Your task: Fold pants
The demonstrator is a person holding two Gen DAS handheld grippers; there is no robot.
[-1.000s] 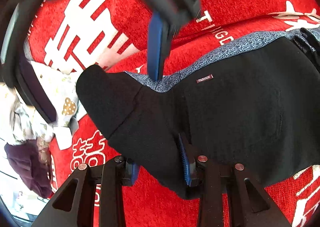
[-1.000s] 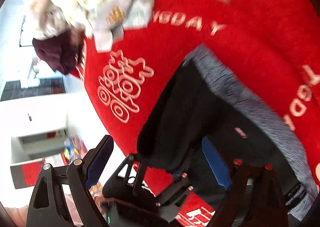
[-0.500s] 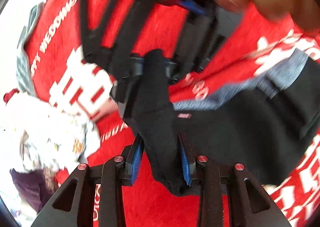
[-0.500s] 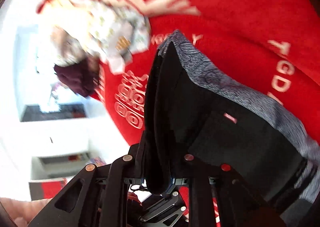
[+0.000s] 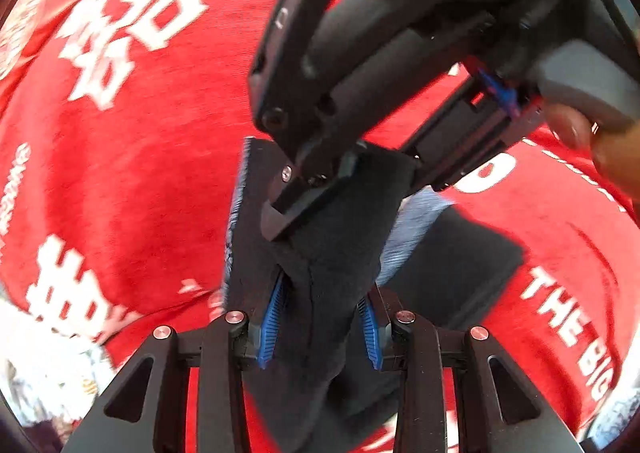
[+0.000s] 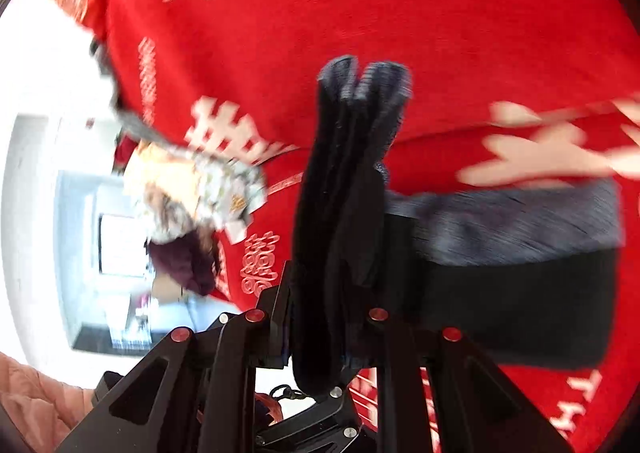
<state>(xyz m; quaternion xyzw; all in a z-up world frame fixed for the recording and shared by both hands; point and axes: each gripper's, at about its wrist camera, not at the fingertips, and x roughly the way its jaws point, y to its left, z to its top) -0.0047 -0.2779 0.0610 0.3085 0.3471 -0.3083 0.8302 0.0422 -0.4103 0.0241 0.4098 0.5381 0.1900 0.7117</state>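
The black pants [image 5: 340,253] with a grey waistband [image 6: 500,225] hang partly lifted over a red cloth [image 5: 140,173]. In the left wrist view my left gripper [image 5: 320,319] is shut on a bunched fold of the pants, its blue pads [image 5: 272,317] pressing on both sides. Just ahead, my right gripper [image 5: 316,189] pinches the same raised fold higher up. In the right wrist view the right gripper [image 6: 324,317] is shut on the doubled black fabric [image 6: 344,213], which stands up between its fingers. The rest of the pants lies to the right.
The red cloth [image 6: 400,13] with white printed characters covers the surface. A pile of pale patterned clothes [image 6: 192,189] and a maroon garment [image 6: 184,265] lie at its left edge. A person's fingers [image 5: 580,133] hold the right gripper's handle; a pink sleeve [image 6: 24,393] shows low left.
The right gripper, open a second ago, has closed on the pants' edge. Both grippers have lifted the fold and carried it across the red cloth; the views are blurred by motion.
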